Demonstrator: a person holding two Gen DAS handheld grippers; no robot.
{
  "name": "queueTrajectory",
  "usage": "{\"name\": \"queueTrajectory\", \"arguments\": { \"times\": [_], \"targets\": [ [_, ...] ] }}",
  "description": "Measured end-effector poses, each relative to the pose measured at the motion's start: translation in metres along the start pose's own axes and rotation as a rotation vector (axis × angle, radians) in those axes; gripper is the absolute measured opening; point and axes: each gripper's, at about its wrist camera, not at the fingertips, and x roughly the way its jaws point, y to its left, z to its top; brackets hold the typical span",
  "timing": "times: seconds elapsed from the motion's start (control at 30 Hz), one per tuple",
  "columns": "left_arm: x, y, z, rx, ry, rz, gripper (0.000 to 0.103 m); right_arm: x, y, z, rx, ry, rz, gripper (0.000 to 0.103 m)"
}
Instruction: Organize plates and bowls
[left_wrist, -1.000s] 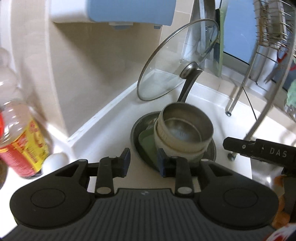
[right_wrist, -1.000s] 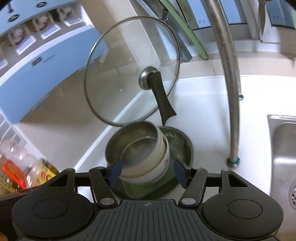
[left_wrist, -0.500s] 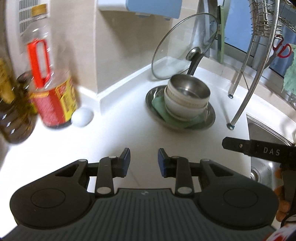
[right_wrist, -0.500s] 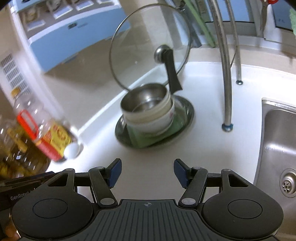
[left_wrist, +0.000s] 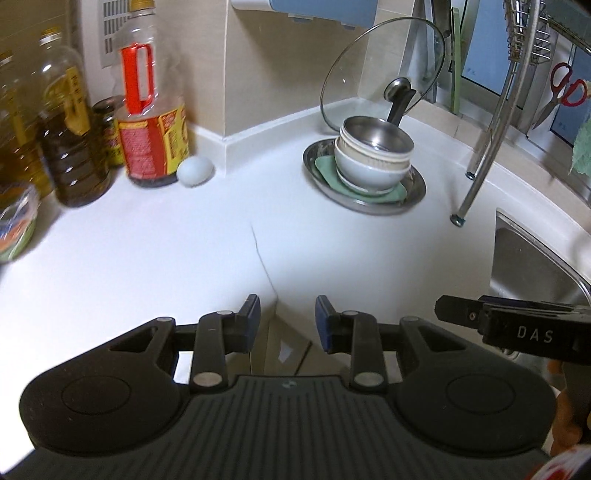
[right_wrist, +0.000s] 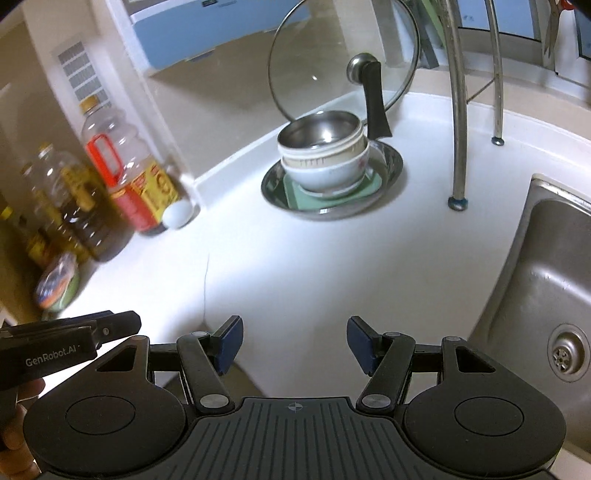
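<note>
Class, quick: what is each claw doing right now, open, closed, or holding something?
Left claw: open with a narrow gap, holding nothing.
Right claw: open wide, holding nothing.

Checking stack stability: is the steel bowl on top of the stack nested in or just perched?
Nested. The shiny steel bowl sits sunk inside the white ceramic bowls, only its rim showing above theirs.

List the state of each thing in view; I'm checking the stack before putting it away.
Steel bowl: upright, nested atop the stack.
White bowls: stacked, upright.
Green plate: flat under the bowls.
Metal dish: holding the stack.
Glass lid: propped against the wall.
Left gripper: open, empty.
Right gripper: open, empty.
</note>
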Motion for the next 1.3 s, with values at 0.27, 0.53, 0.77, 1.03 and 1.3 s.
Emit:
{"name": "queueTrajectory", "arguments": {
  "times": [0.27, 0.53, 0.77, 1.03, 1.3],
  "targets": [
    [-0.032, -0.015, -0.04, -0.038, 0.004, 0.021, 0.029, -0.025, -0.001, -0.034, -0.048, 0.051, 0.017, 0.063],
    [-0.053, -0.025, -0.067, -0.053, 0.011, 0.041, 0.029, -0.046, 0.001, -0.057, -0.071, 0.063, 0.025, 0.063],
    [-0.063, -0.029, -0.081, -0.053, 0.012, 0.043, 0.029, -0.062, 0.001, -0.071, -0.076, 0.06, 0.032, 0.063],
    [-0.077, -0.037, -0.097, -0.043, 0.008, 0.031, 0.029, -0.072, 0.004, -0.078, -0.099, 0.042, 0.041, 0.063],
    [-0.081, -0.046, -0.095, -0.023, -0.007, 0.012, 0.029, -0.076, 0.006, -0.081, -0.107, 0.037, 0.052, 0.063]
  ]
}}
